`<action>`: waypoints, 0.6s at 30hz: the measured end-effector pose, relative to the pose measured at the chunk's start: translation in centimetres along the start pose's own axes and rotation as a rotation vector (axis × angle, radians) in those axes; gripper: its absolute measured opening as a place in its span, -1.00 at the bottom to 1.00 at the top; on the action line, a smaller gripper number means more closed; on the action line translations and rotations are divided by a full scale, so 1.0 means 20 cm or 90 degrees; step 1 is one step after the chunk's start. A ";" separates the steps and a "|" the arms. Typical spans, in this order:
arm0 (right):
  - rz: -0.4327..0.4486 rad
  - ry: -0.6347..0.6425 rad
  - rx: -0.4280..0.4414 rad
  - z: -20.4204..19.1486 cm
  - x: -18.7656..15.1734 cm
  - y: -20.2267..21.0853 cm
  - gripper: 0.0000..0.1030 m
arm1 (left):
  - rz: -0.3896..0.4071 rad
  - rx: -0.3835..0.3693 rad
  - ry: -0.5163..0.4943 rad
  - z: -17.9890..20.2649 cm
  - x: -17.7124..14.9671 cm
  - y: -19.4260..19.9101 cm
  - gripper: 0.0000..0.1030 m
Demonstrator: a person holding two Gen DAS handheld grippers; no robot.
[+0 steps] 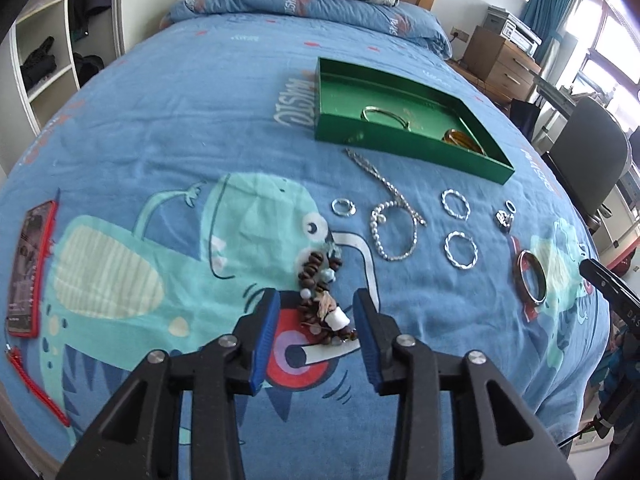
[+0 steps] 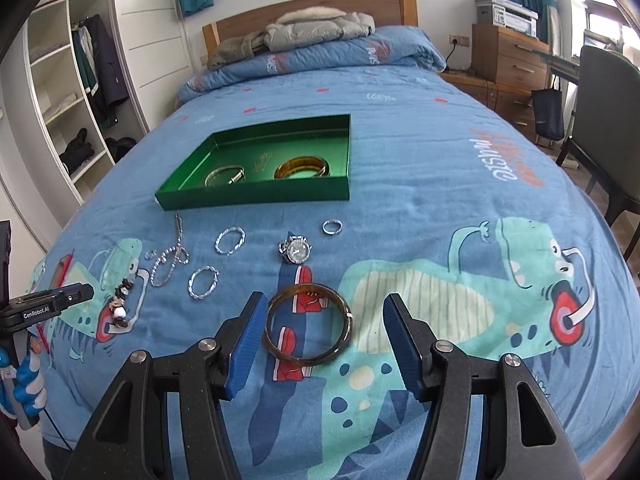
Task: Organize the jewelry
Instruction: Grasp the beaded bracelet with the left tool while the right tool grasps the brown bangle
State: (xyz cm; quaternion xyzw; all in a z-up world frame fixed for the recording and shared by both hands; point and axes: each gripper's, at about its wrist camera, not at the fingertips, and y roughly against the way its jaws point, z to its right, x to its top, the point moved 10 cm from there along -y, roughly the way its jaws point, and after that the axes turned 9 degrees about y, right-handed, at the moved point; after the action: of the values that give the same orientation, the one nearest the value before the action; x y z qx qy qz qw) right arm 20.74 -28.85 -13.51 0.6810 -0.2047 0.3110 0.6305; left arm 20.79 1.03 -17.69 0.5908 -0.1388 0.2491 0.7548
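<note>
My left gripper (image 1: 316,296) is open low over the bedspread, and the near end of a brown beaded bracelet (image 1: 316,270) lies between its blue pads, untouched. My right gripper (image 2: 326,301) is open too, its fingers on either side of a brown bangle (image 2: 347,328) lying flat, pads apart from it. Behind them sits a green tray (image 2: 256,200) holding a metal bangle (image 2: 239,174) and an amber bangle (image 2: 280,172). A beaded silver necklace (image 1: 394,224), two twisted hoops, a small ring (image 2: 332,227) and a watch (image 2: 297,251) lie loose in front of the tray.
A phone in a red case (image 1: 28,268) lies at the bed's left edge. Folded bedding and a grey jacket (image 2: 316,28) are heaped at the headboard. A dark chair (image 2: 604,128) and wooden drawers (image 2: 508,60) stand to the right of the bed.
</note>
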 end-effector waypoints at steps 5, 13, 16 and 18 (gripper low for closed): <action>-0.028 -0.001 0.003 0.01 -0.04 -0.10 0.15 | -0.019 0.003 -0.003 0.01 -0.01 -0.09 -0.29; -0.054 0.001 0.007 0.03 -0.09 -0.21 0.15 | -0.031 0.007 0.001 -0.01 -0.01 -0.19 -0.29; -0.065 0.009 0.007 0.03 -0.10 -0.25 0.15 | -0.035 0.009 0.003 -0.01 -0.02 -0.22 -0.29; -0.074 0.013 0.011 0.03 -0.11 -0.28 0.12 | -0.034 0.011 0.001 -0.01 -0.02 -0.23 -0.29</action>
State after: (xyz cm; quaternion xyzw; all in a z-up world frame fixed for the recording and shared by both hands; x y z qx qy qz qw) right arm 22.97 -28.92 -19.15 0.6940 -0.1557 0.2823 0.6438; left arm 22.95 0.25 -21.69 0.6008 -0.1200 0.2305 0.7560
